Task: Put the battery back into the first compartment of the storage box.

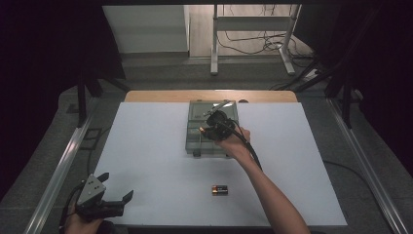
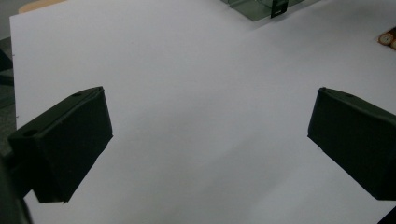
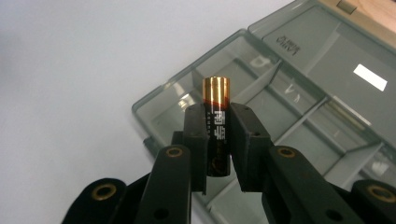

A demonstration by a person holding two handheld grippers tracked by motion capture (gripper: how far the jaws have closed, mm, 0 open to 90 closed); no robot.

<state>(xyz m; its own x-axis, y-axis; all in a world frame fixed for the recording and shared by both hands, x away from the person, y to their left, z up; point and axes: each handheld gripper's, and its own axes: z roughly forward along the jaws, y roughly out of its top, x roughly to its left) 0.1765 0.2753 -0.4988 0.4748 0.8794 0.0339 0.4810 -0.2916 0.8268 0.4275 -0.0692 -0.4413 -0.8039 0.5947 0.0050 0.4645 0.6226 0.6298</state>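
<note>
The place looks like a lab or test room fitted out for recording bench work, not a home or shop. A white board [image 1: 160, 161] lies as a work surface across the middle of the high view, set on a wooden tabletop [image 1: 209, 96] whose edge shows along the board's far side. Metal rails [image 1: 58, 165] run down the lower left and lower right of the frame, over grey carpeted flooring [image 1: 341, 146]. Dark curtains [image 1: 44, 44] close off the upper left and upper right. At the top centre stand the white legs of another table [image 1: 214, 44], with loose cables [image 1: 263, 44] lying on the pale floor beneath it.
</note>
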